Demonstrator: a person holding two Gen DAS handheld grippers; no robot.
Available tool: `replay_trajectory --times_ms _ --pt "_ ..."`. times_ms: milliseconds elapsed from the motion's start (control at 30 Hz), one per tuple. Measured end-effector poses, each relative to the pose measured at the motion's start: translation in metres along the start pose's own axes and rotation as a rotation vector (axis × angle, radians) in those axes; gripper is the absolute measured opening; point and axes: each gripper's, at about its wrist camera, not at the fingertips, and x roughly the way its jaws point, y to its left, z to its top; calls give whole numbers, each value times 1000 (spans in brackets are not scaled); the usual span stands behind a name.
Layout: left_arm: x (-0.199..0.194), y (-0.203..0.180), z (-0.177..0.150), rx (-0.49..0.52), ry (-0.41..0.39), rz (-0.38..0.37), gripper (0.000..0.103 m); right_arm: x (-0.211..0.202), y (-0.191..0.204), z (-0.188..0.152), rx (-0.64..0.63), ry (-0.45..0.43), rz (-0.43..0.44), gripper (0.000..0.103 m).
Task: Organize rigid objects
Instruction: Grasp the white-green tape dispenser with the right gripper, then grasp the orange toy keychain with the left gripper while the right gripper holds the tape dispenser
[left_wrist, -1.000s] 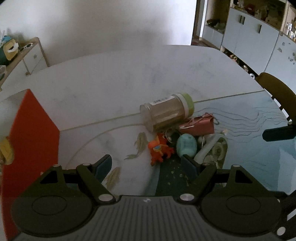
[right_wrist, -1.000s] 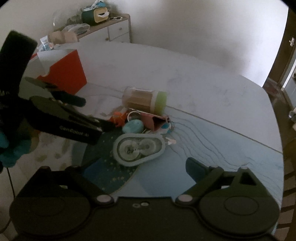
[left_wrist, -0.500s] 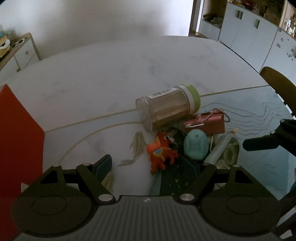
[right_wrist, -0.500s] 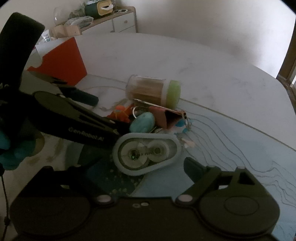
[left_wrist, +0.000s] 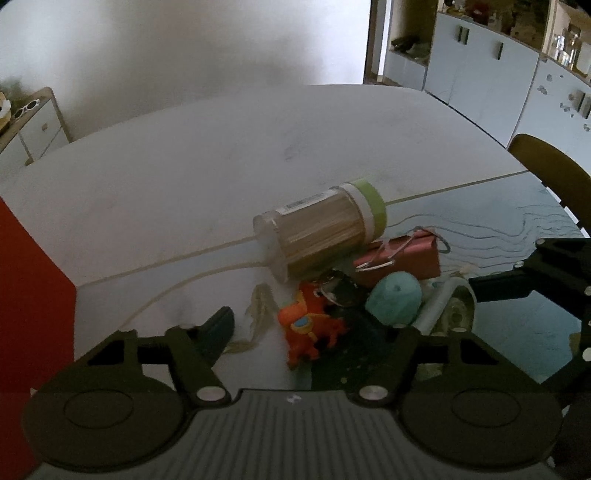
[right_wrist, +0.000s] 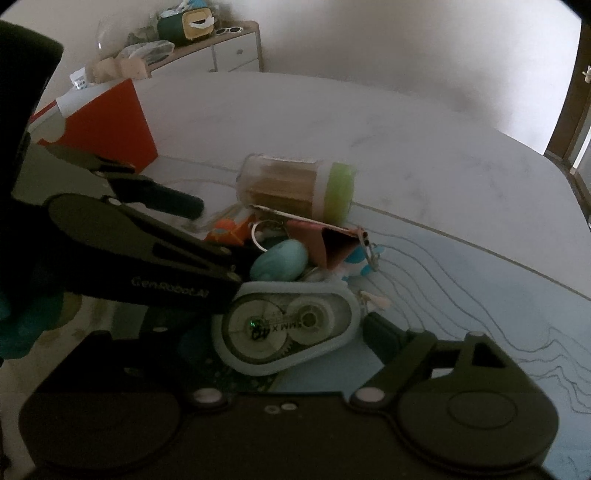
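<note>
Nearest the right wrist camera, the correction tape dispenser (right_wrist: 288, 326) lies flat on the table mat (right_wrist: 461, 295); its clear face reads "5MM X", with the remaining print too small to read. The right gripper (right_wrist: 295, 332) is spread wide, with the dispenser between its fingers and nothing clamped. The side of the left gripper (left_wrist: 303, 325) carries the lettering "GenRobot.AI". The left gripper is likewise released, its fingers on either side of the orange toy figure (left_wrist: 308, 325) without gripping it.

The task items form one tight pile near the middle of the table (left_wrist: 221, 177), at the mat's edge. Just beyond the dispenser lies a teal rounded item (right_wrist: 280, 260), with the orange figure beside it and a metal key ring (right_wrist: 260, 230) between them. Behind these rests a dark red binder clip (left_wrist: 410, 254) with wire handles. A small blue-and-white figure (right_wrist: 356, 262) lies partly under the clip. Farthest is a clear jar (left_wrist: 321, 232) of wooden sticks, lying on its side, with a white band, a green lid and a barcode label that cannot be read.

An orange box (right_wrist: 107, 125) stands toward the table's left edge. The tabletop is pale marble-patterned; the mat is light blue with dark wavy lines. Beyond stand a small white drawer unit (right_wrist: 229, 51), white cabinets (left_wrist: 480, 66), a brown chair back (left_wrist: 546, 166) and a plain wall.
</note>
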Motion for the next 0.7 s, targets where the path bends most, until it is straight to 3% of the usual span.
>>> replay_trajectory --times_ms 167,267,333,700 --pt "-2 -8 -2 40 -17 -17 43 0 1 0 6 -8 -3 86" --pt "-3 -16 -2 92 -30 -3 37 -1 1 -1 9 -9 -8 86" --pt "-4 -19 -2 112 -32 6 37 -2 2 -2 7 -8 -8 86" --pt "-23 -11 -6 19 -4 -4 36 -22 6 -11 22 -15 -13 86"
